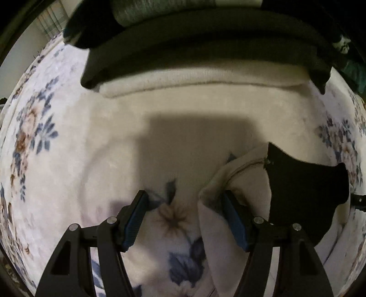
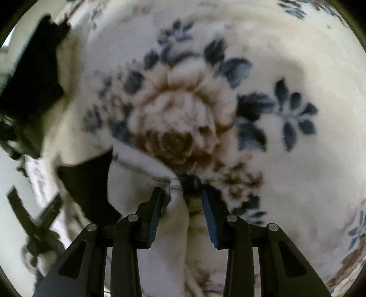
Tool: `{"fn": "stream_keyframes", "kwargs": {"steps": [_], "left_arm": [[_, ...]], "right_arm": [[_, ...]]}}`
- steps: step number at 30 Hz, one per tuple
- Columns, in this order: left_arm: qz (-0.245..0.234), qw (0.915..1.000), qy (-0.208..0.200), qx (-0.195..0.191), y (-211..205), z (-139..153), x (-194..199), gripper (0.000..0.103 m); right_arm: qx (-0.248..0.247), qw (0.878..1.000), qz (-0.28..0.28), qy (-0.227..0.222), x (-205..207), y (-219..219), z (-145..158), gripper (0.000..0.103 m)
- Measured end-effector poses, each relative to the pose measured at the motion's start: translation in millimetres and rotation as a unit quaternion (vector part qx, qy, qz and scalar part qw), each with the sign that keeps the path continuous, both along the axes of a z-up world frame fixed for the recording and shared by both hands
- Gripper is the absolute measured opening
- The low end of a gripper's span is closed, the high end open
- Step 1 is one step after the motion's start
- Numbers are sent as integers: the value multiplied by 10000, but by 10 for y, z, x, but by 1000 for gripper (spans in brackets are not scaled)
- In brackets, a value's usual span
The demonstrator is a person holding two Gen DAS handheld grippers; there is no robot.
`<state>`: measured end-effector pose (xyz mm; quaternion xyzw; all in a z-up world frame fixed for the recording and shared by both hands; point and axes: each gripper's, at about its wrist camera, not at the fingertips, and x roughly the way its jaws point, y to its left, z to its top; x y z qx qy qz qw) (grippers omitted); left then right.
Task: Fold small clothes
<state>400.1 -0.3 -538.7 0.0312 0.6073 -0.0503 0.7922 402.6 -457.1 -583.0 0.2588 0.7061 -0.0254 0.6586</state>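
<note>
A small cream and black garment (image 1: pixel 251 182) lies on a floral blanket (image 1: pixel 57 182). In the left wrist view my left gripper (image 1: pixel 185 201) is open; the cream edge of the garment drapes over its right finger (image 1: pixel 233 219) and the black part (image 1: pixel 304 189) lies to the right. In the right wrist view my right gripper (image 2: pixel 183 201) is open, with a cream fold of the garment (image 2: pixel 178 212) standing between its fingers. The black part (image 2: pixel 89 187) lies to the left. The view is blurred.
A stack of folded clothes stands at the far side in the left wrist view: a cream piece (image 1: pixel 201 80) under black pieces (image 1: pixel 201 50), with grey fabric (image 1: pixel 160 11) on top. The left gripper's arm (image 2: pixel 34 219) shows at the left of the right wrist view.
</note>
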Motion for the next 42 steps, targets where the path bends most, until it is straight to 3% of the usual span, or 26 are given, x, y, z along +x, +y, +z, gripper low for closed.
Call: {"fn": "stream_keyframes", "kwargs": {"steps": [6, 9, 11, 15, 18, 22, 27, 29, 30, 31, 32, 33, 35, 36, 37, 42], "left_arm": [[56, 9972, -547, -507, 319, 768, -606, 65], [-6, 9949, -366, -939, 638, 1084, -1086, 65], [-80, 9946, -112, -1025, 601, 1197, -1253, 65], [-113, 9943, 567, -896, 729, 1127, -1865, 65], [23, 9888, 1279, -767, 894, 848, -2450, 65], [136, 9746, 2100, -768, 960, 436, -3210, 65], [-39, 9507, 2784, -1368, 777, -64, -3710, 62], [-63, 9525, 2717, -1371, 716, -116, -3756, 62], [-53, 9537, 2668, -1387, 703, -120, -3744, 54], [-11, 9560, 2589, -1381, 695, -103, -3740, 43], [41, 9571, 2544, -1388, 699, -82, -3738, 22], [90, 9571, 2512, -1440, 719, -86, -3731, 10], [160, 9549, 2492, -1607, 755, -112, -3679, 4], [179, 9533, 2479, -1717, 772, -106, -3664, 4], [193, 9524, 2463, -1787, 780, -69, -3664, 4], [446, 9445, 2423, -2174, 868, 145, -3549, 4]], "right_arm": [[33, 9987, -122, -488, -239, -91, 477, 38], [264, 9979, -250, -531, -705, -207, 754, 42], [348, 9980, -288, -433, -1105, -268, 840, 49], [264, 9995, -174, 14, -1972, -253, 922, 49], [377, 9980, -227, 452, -2552, -219, 811, 49], [490, 9914, -243, 1185, -3290, -92, 478, 49], [983, 9806, -307, 1666, -3860, 166, 64, 49], [1114, 9778, -293, 1749, -3951, 257, -49, 49], [1163, 9765, -302, 1791, -4011, 305, -98, 49], [1192, 9757, -308, 1813, -4044, 334, -124, 49], [1258, 9746, -321, 1824, -4079, 373, -153, 49], [1318, 9739, -338, 1817, -4113, 411, -173, 49], [1304, 9752, -358, 1754, -4117, 504, -208, 43], [1346, 9764, -392, 1641, -4129, 533, -183, 33], [1406, 9765, -424, 1576, -4133, 556, -165, 9], [1574, 9767, -624, 1317, -4103, 693, 4, 8]]}}
